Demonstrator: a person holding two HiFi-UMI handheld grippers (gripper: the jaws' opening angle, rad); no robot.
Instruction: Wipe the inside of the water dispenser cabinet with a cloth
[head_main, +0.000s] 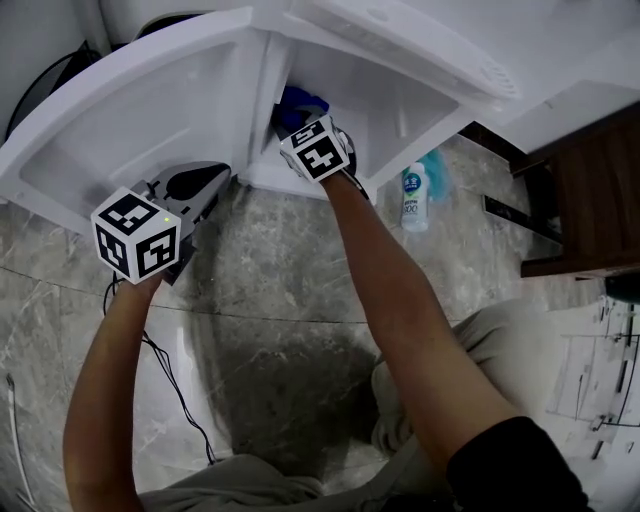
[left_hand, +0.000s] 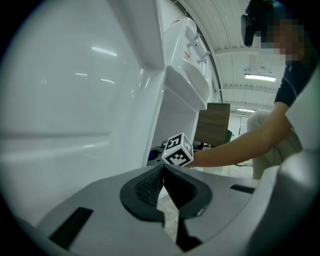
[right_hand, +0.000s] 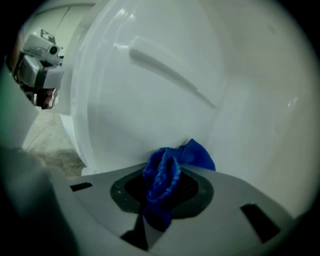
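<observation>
Grey marbled floor tiles (head_main: 280, 330) spread below, with a black cable (head_main: 175, 390) trailing across them. A dark wooden cabinet (head_main: 590, 200) stands at the right. A fluorescent strip light (left_hand: 260, 77) glows on the white ceiling.

**Cabinet ahead, door swung left**

The water dispenser cabinet (head_main: 400, 110) stands ahead, its open door (head_main: 130, 130) to the left. The right gripper (right_hand: 163, 172) reaches into the cabinet with the cloth (head_main: 301, 101) between its jaws, against the inner wall. The left gripper (head_main: 213, 182) is just before the door's inner face. A bottle (head_main: 414, 198) is on the floor (head_main: 280, 300) between the cabinet and a wooden unit (head_main: 590, 190).
</observation>
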